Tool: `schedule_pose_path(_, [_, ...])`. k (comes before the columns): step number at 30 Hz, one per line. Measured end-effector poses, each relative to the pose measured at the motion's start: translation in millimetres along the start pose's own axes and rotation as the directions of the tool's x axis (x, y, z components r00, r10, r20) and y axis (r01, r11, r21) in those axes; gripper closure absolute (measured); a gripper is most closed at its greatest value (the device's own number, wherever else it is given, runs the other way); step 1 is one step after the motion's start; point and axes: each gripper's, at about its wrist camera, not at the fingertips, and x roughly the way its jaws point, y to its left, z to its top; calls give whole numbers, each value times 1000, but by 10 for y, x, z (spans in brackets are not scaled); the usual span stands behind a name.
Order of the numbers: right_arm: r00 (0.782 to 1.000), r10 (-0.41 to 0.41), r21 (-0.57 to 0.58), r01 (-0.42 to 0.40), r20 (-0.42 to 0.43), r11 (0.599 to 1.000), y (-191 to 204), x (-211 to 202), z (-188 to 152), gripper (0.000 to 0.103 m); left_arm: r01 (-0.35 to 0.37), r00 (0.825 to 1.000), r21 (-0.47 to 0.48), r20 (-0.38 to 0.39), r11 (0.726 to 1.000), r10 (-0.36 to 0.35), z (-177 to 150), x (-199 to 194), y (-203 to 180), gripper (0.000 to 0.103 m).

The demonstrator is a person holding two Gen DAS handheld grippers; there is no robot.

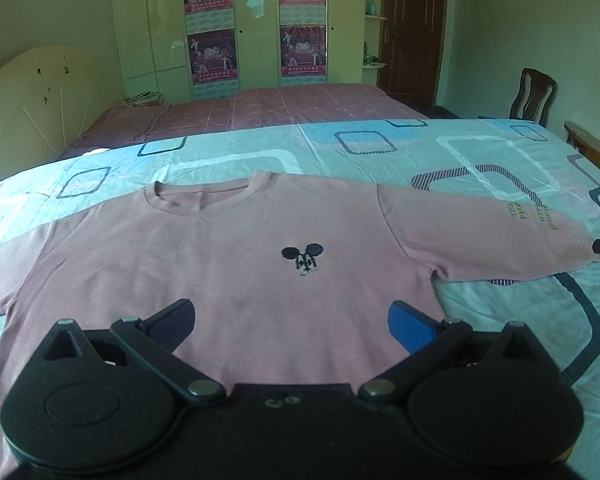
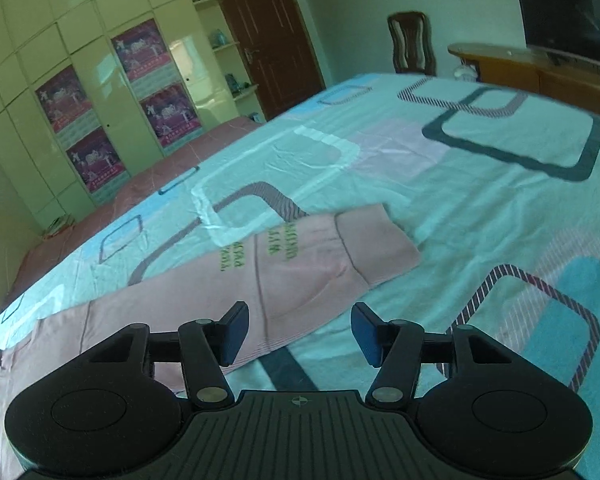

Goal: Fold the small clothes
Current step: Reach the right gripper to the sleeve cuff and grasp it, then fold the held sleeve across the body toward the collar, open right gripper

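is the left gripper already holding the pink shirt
No, the left gripper is open above the pink shirt, which lies flat and spread on the bed sheet with nothing pinched between the fingers.

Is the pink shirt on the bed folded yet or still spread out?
Spread out. The pink shirt lies flat on the bed sheet, front up, collar and both sleeves extended; the right sleeve lies straight, unfolded.

A pink shirt [image 1: 204, 264] lies flat and face up on the bed, collar toward 12 o'clock. A small black mouse-ear emblem sits mid-chest. Both sleeves are spread out; the sleeve [image 2: 300, 264] at 3 o'clock carries lines of lettering near its cuff.
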Motion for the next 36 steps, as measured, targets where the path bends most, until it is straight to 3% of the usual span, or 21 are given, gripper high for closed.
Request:
schedule_pose_path(8, [998,53,199,-47,-26,979,-555,428,123,47,-23,997,7,-71,1000,24,101,287,-156,1])
schedule_pose_path(11, [998,60,242,-51,-30,969,-636,503,158,68,-35,996,-10,-80,999,34,136,325,-81,1])
schedule_pose_path(12, [998,51,241,-42,-30,970,-643,508,170,80,-43,996,-16,-81,999,42,156,346,-47,1])
schedule_pose_path(14, [999,31,218,-24,-29,976,-640,515,188,88,-53,995,-29,-86,998,51,175,371,39,2])
schedule_pose_path(21, [999,-52,39,53,-17,998,-308,466,276,95,-95,989,-74,-119,993,86,121,433,562,7])
schedule_pose_path(25, [999,-8,-64,11,47,998,168,243,282,95,-110,989,-105,-109,988,98,37,442,1010,7])
schedule_pose_path(30, [992,112,-231,-96,55,968,1258,67,8,96,-73,993,-135,-103,988,59,-54,480,1582,12])
schedule_pose_path(36, [956,286,-413,-288,-70,864,2802,112,-797,96,-31,996,-154,-93,988,17,-174,415,2243,15])
